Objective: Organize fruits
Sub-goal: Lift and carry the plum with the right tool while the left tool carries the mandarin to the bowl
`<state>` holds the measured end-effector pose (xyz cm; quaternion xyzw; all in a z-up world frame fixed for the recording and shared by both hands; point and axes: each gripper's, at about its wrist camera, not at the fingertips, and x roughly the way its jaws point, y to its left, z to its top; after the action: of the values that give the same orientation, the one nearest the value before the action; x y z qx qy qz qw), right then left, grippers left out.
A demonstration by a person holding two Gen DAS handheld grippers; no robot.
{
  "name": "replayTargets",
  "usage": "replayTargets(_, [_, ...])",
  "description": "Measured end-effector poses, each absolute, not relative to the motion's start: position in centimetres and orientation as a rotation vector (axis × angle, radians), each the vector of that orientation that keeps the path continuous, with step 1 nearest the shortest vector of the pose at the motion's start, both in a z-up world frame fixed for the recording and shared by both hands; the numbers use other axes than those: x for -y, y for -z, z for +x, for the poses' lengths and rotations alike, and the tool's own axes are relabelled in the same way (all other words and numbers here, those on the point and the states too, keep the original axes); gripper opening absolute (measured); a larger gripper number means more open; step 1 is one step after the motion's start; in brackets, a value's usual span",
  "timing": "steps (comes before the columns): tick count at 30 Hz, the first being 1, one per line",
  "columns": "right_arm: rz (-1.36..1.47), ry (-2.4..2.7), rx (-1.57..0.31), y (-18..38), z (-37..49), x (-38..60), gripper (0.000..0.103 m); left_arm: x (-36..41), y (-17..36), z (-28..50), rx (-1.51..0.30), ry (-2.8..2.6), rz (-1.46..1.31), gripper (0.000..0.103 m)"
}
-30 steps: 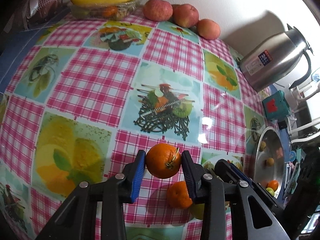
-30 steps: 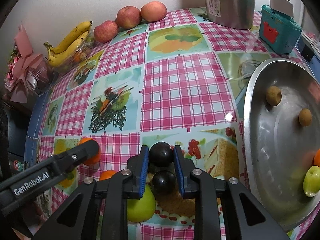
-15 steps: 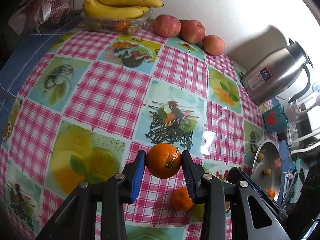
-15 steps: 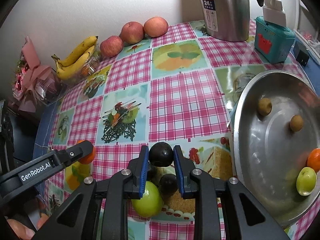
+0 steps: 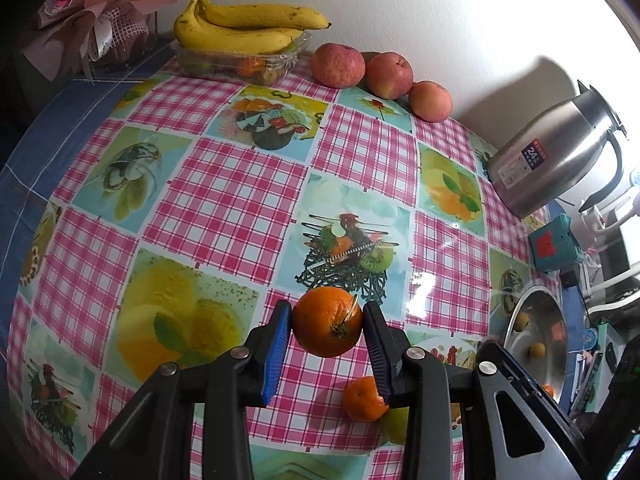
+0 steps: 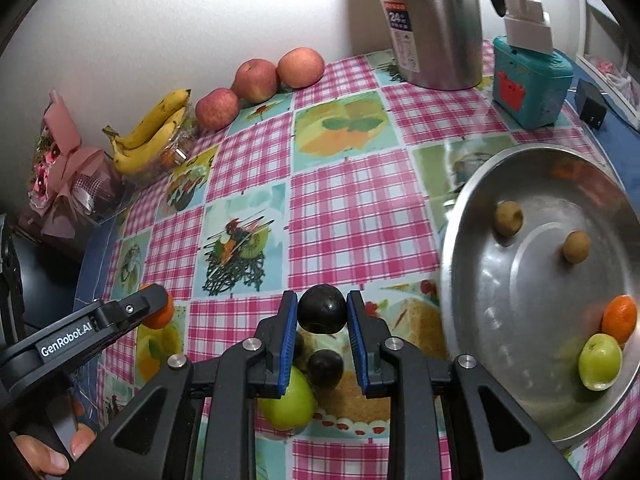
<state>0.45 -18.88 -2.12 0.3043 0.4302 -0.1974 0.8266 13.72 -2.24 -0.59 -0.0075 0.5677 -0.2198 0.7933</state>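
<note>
My left gripper [image 5: 326, 322] is shut on an orange [image 5: 327, 321], held above the checked tablecloth. A smaller mandarin [image 5: 362, 399] and a green fruit [image 5: 394, 424] lie on the cloth below its right finger. My right gripper [image 6: 322, 310] is shut on a dark plum [image 6: 322, 309], also lifted off the table. Under it rest another dark plum [image 6: 325, 368] and a green apple [image 6: 289, 404]. The steel bowl [image 6: 472, 208] at the right holds two small brown fruits, a mandarin [image 6: 619, 318] and a green fruit [image 6: 600, 362]. The left gripper with its orange shows at the left of the right wrist view.
Bananas [image 5: 244, 28] on a clear tray and three apples [image 5: 380, 74] line the far wall. A steel thermos jug [image 6: 432, 20], a teal box [image 6: 532, 88] and a black plug stand at the back right. A wrapped pink bouquet [image 6: 68, 184] sits at the far left corner.
Both grippers have risen with their fruit; the table looks farther away. The plum and green apple left on the cloth now sit lower under the right gripper.
</note>
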Motion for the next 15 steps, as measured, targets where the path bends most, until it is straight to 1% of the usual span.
replayTargets(15, [0.713, 0.572, -0.903, 2.2, -3.7, 23.6, 0.026, 5.4, 0.5, 11.6, -1.233, 0.502, 0.013, 0.039])
